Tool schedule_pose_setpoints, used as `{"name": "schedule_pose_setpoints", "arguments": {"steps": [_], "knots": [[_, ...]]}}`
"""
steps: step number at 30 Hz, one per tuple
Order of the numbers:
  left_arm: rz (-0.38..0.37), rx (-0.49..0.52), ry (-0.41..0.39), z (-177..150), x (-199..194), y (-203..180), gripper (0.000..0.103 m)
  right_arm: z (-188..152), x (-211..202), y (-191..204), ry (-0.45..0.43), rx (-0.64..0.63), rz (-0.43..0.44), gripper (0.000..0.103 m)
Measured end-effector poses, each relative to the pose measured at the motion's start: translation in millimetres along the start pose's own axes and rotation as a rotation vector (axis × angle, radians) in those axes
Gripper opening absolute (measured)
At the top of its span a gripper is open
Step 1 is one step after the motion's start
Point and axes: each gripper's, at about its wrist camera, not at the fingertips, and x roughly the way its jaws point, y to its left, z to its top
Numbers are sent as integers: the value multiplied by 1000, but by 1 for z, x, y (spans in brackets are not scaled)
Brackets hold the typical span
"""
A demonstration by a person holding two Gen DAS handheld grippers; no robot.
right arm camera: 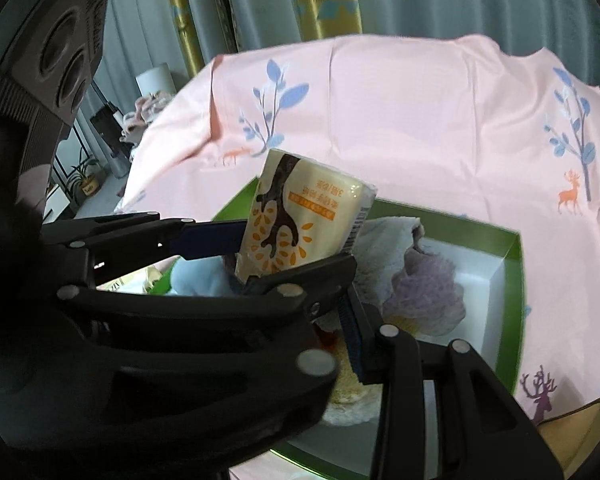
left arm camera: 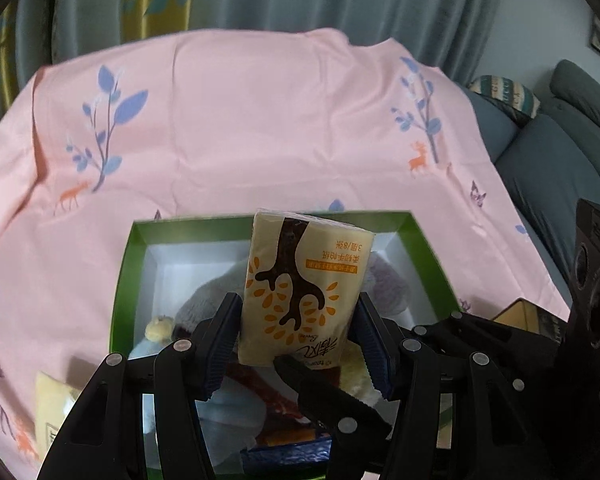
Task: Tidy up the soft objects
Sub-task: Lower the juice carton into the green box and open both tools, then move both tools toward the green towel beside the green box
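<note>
In the left wrist view, the left gripper (left arm camera: pixel 296 326) is clamped on a yellow tissue pack (left arm camera: pixel 306 288), its two blue-padded fingers (left arm camera: pixel 222 336) pressing the pack's sides so that it stands nearly upright above a green-rimmed box (left arm camera: pixel 128 268) with a white interior. Below the pack the box holds a grey plush toy (left arm camera: pixel 208 300), a small yellow plush (left arm camera: pixel 159 328) and other soft items that are hard to tell apart. One black fingertip of the right gripper (left arm camera: pixel 300 372) reaches in from the right and touches the lower edge of the pack. A second yellow pack (left arm camera: pixel 52 408) lies on the pink printed cloth (left arm camera: pixel 260 128) just left of the box. In the right wrist view, the same tissue pack (right arm camera: pixel 300 216) tilts to the right over the box (right arm camera: pixel 512 264), held by the left gripper (right arm camera: pixel 288 252) that comes in from the left. The right gripper's (right arm camera: pixel 296 292) jaws stand apart, one finger lying across the foot of the pack and the other blue pad (right arm camera: pixel 352 332) lower and to the right, over a lavender plush (right arm camera: pixel 424 292) and a pale towel-like piece (right arm camera: pixel 384 248) in the box. The pink cloth (right arm camera: pixel 420 120) spreads behind.
</note>
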Motion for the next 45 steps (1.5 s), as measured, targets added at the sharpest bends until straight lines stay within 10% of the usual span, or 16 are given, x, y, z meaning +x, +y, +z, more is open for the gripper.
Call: {"name": "schedule_pose_setpoints", "arguments": {"steps": [7, 12, 21, 45], "knots": [[37, -29, 60, -8, 12, 7, 61, -7, 0, 6, 15, -21, -52, 54], [76, -18, 34, -19, -2, 9, 88, -15, -16, -1, 0, -5, -92, 64], [150, 14, -46, -46, -49, 0, 91, -45, -62, -3, -50, 35, -150, 82], [180, -1, -7, -140, -124, -24, 100, -131, -138, 27, -57, 73, -187, 84]]}}
